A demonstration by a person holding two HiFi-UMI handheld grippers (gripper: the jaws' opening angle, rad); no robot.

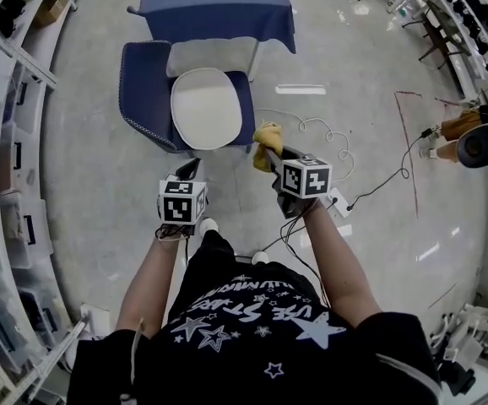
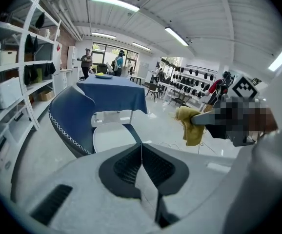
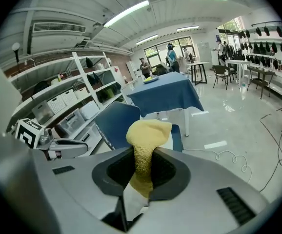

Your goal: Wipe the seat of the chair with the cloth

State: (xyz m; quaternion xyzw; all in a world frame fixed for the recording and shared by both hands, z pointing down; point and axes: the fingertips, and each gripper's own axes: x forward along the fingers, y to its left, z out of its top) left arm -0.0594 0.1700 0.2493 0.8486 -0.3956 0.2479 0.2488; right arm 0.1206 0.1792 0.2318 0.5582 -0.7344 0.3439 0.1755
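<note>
1. Shelving [image 1: 6, 218] – far left in the head view, white racks with storage bins.
2. Left gripper [image 2: 141, 155] – held low in the person's left hand, in front of the chair and short of it. Jaws pressed together along one seam, with nothing between them.
3. Chair [image 1: 143, 91] – dark blue shell with pale stitching on its edge, standing on the grey floor ahead of the person, with its back turned toward the shelving side.
4. Seat [image 1: 204, 108] – white oval pad inside the blue shell, bare, with neither gripper touching it.
5. Table [image 1: 219, 2] – beyond the chair, draped in a blue cover. The chair stands just beside its near edge.
6. Cloth [image 3: 148, 130] – yellow and bunched, with a rounded fold rising above the jaws. It is in the air off the chair's right front corner, near the seat but apart from it.
7. Right gripper [image 3: 142, 165] – jaws clamped on the lower part of the cloth, pointing toward the chair. It is held a little farther forward than the left gripper.
8. Cable [image 1: 324, 129] – white and looped, lying on the floor to the right of the chair.
9. Red line [image 1: 406, 142] – marked on the floor, farther right.
</note>
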